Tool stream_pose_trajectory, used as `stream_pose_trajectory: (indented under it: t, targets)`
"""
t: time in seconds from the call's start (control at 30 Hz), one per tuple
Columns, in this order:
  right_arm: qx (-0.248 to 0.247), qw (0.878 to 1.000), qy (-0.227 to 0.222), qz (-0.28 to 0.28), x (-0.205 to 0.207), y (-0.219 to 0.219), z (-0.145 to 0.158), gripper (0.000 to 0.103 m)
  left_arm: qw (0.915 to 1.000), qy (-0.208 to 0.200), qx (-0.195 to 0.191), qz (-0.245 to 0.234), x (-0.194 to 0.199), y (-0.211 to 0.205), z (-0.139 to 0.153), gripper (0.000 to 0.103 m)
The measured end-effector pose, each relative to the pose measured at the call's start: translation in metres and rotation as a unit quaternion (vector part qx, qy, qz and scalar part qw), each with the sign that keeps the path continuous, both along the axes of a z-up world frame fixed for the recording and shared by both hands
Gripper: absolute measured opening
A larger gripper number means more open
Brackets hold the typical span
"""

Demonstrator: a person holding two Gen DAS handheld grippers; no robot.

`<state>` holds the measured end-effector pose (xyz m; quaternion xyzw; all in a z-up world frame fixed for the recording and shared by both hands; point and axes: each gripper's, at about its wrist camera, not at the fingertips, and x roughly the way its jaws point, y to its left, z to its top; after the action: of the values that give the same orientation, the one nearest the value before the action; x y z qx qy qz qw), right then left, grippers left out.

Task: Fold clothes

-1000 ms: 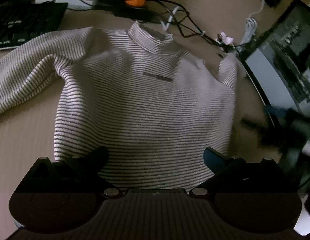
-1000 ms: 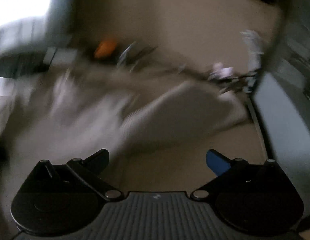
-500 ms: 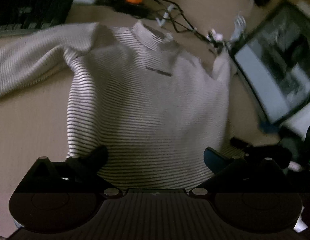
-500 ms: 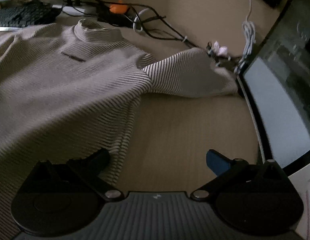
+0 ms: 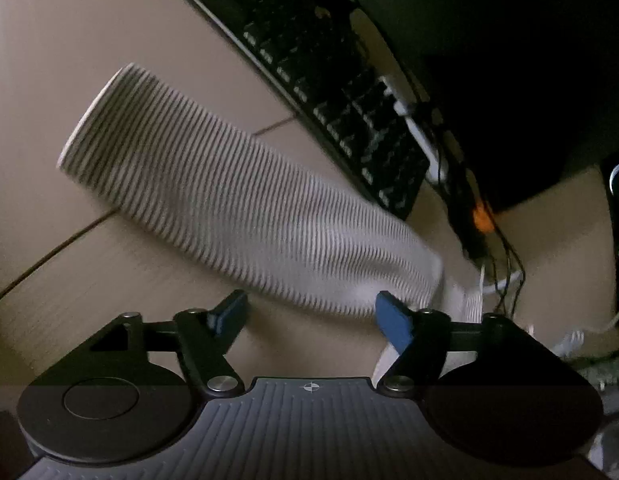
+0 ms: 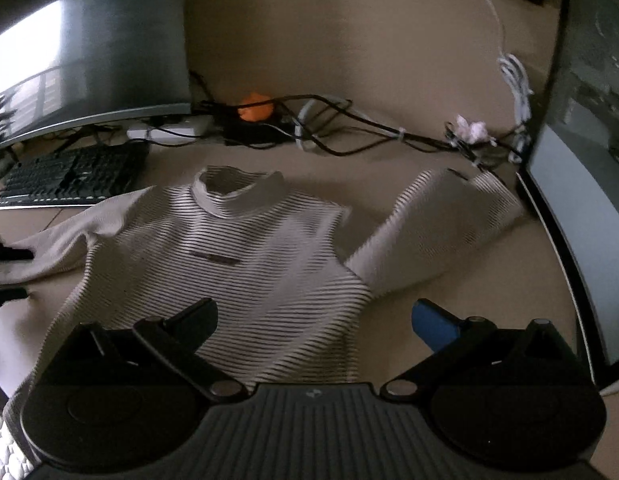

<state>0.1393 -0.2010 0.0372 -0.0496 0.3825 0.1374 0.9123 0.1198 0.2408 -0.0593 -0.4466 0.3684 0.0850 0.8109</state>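
One striped sweater (image 6: 245, 264) flat, collar twd keyboard (image 6: 69, 178), sleeves out sideways.

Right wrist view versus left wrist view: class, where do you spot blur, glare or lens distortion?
Right wrist view: the striped sweater is slightly smeared, the monitor shows window glare, and edges bow. Left wrist view: dim, the sleeve is motion-blurred, and the keyboard curves from the fisheye lens.
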Motion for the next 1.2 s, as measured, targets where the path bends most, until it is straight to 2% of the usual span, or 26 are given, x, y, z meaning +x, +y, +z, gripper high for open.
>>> stream_pose_trajectory:
  t: [0.1,0.17,0.23,0.27,0.3,0.4,0.53,0.6,0.63,0.67,0.7,0.77,0.8,0.9,1.0,1.03,1.1,1.2]
  targets:
    - [-0.003,1.000,0.003,0.001,0.001,0.002,-0.003,0.103,0.9993,-0.005,0.030,0.023,0.017,0.000,0.002,0.081]
    - [-0.008,1.000,0.009,-0.005,0.002,0.001,-0.008,0.103,0.9967,-0.007,0.073,0.034,0.032,-0.003,0.003,0.077]
    - [-0.019,1.000,0.015,-0.008,0.001,-0.001,-0.014,0.103,0.9889,-0.003,0.144,0.038,0.044,-0.008,0.003,0.064]
    - [-0.023,1.000,0.016,-0.008,0.000,-0.003,-0.017,0.103,0.9833,-0.001,0.178,0.039,0.050,-0.011,0.003,0.051]
    - [-0.027,0.999,0.017,-0.009,-0.001,-0.006,-0.018,0.103,0.9801,0.001,0.195,0.035,0.053,-0.012,0.003,0.041]
    - [-0.038,0.999,0.018,-0.012,-0.004,-0.013,-0.023,0.103,0.9691,0.007,0.245,0.024,0.063,-0.014,0.002,0.029]
    - [-0.032,0.999,0.022,-0.036,0.000,-0.029,-0.025,0.103,0.9738,0.011,0.224,0.036,0.068,-0.009,0.000,0.022]
    - [-0.029,0.998,0.024,-0.045,0.002,-0.035,-0.027,0.103,0.9812,0.016,0.185,0.053,0.060,-0.004,0.002,0.021]
    - [-0.028,0.998,0.025,-0.047,0.003,-0.037,-0.028,0.103,0.9874,0.009,0.146,0.060,0.053,-0.001,0.003,0.023]
    - [-0.026,0.998,0.026,-0.046,0.004,-0.038,-0.028,0.103,0.9919,0.002,0.107,0.067,0.046,0.002,0.004,0.031]
    - [-0.024,0.998,0.026,-0.046,0.004,-0.039,-0.029,0.103,0.9947,-0.001,0.077,0.068,0.045,0.003,0.001,0.044]
    - [-0.021,0.998,0.028,-0.044,0.006,-0.038,-0.031,0.103,0.9975,-0.007,0.018,0.068,0.042,0.006,-0.004,0.057]
    - [-0.019,0.998,0.030,-0.042,0.007,-0.037,-0.032,0.103,0.9978,-0.007,0.012,0.066,0.045,0.006,-0.007,0.059]
    - [-0.019,0.999,0.027,-0.034,0.006,-0.033,-0.032,0.103,0.9968,-0.024,0.042,0.063,0.058,0.002,-0.007,0.059]
    - [-0.023,0.999,0.016,-0.023,0.000,-0.030,-0.027,0.103,0.9926,-0.043,0.094,0.064,0.067,-0.004,0.000,0.055]
    - [-0.027,0.999,0.011,-0.021,-0.003,-0.031,-0.025,0.103,0.9901,-0.050,0.117,0.061,0.066,-0.009,0.007,0.052]
    - [-0.034,0.999,0.004,-0.018,-0.008,-0.033,-0.022,0.103,0.9832,-0.064,0.162,0.054,0.066,-0.019,0.021,0.030]
    - [-0.035,0.999,0.003,-0.030,-0.010,-0.044,-0.020,0.103,0.9685,-0.086,0.230,0.045,0.066,-0.035,0.043,0.022]
